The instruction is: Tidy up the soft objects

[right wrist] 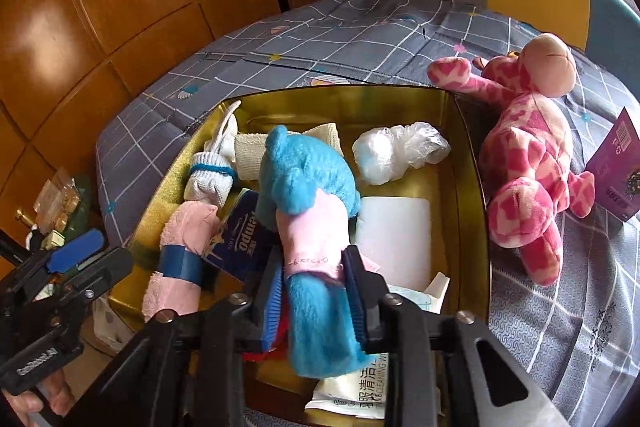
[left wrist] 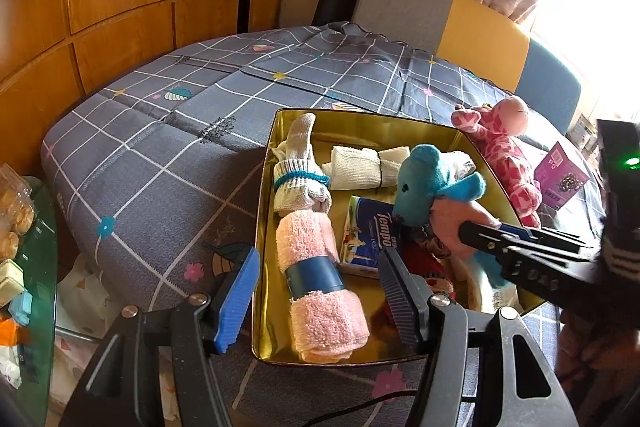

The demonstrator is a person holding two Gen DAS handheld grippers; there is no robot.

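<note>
Over the gold tin (right wrist: pixel 468 163) on the bed (left wrist: pixel 160 147), the right gripper (right wrist: pixel 314 301) fingers clamp a blue plush toy (right wrist: pixel 304 179); the left gripper (left wrist: pixel 316 295) fingers stand apart at the tin's near left corner.

The left claw (left wrist: pixel 318 297) stands open over the near edge of the gold tin (left wrist: pixel 262 235), its jaws either side of a rolled pink towel (left wrist: pixel 320 287). From the right, the right claw (left wrist: pixel 486 233) pinches a blue plush bear (left wrist: pixel 436 187) above the tin. A pink giraffe (left wrist: pixel 504 143) lies on the bed (left wrist: pixel 160 147) just beyond the tin's far right wall.
</note>
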